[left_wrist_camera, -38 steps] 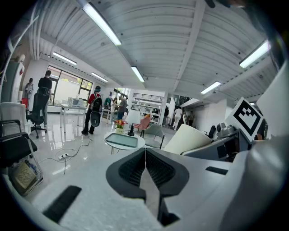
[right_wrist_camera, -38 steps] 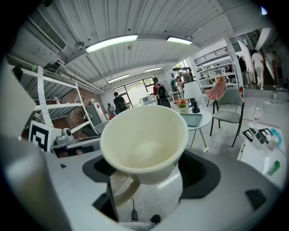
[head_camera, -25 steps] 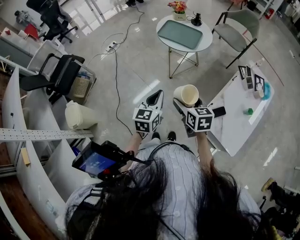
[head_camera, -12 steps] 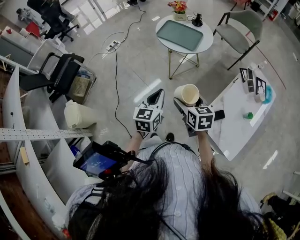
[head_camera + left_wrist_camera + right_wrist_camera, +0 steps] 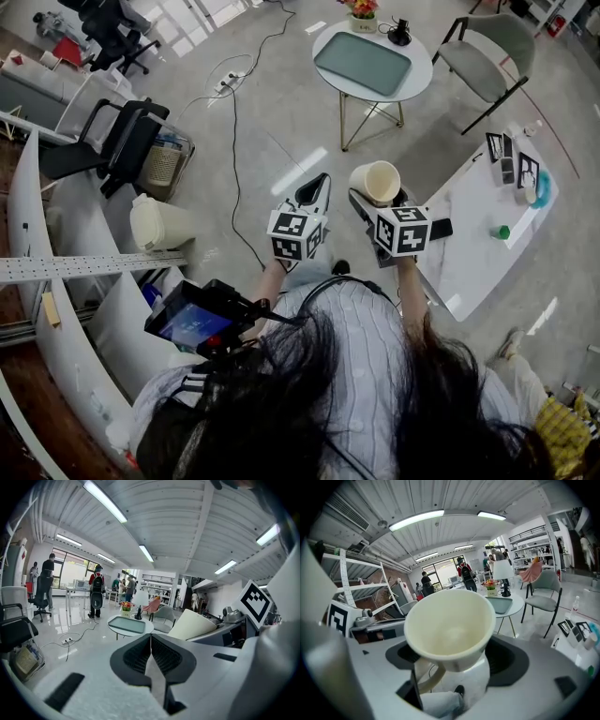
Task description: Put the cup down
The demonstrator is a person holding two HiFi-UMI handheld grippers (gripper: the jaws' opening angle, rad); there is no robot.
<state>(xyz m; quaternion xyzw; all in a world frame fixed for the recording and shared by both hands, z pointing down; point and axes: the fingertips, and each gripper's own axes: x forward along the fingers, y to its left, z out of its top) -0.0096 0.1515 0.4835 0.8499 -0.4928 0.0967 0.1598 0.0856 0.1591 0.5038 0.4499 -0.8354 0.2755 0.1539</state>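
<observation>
Right gripper (image 5: 379,206) is up in front of the person, pinching the cream ceramic cup with the looped handle (image 5: 375,182). The cup hangs in the air over the grey floor, short of the round white side table (image 5: 405,86) and just left of the long white worktop (image 5: 467,246), resting on neither. In the right gripper view the cup (image 5: 449,619) tips its mouth at the camera and fills the middle. The right gripper (image 5: 454,662) has a dark jaw on either side of the cup's lower body. The flared rim covers the spots where the pads meet it, and the base is out of sight. The handle curls down at lower left.

Left gripper (image 5: 312,193) floats alongside, well apart from the cup. In its own view the left gripper (image 5: 151,654) has its ribbed jaws pressed tight together, holding nothing. The cup (image 5: 191,625) shows there only as a pale wedge, its far end tucked behind the right gripper's body.

Both hands are buried under the marker cubes, and dark hair swallows the bottom of the head view. A small green object (image 5: 503,232) sits on the worktop, too tiny to name. The grey chair (image 5: 487,60) is clipped by the top edge.
</observation>
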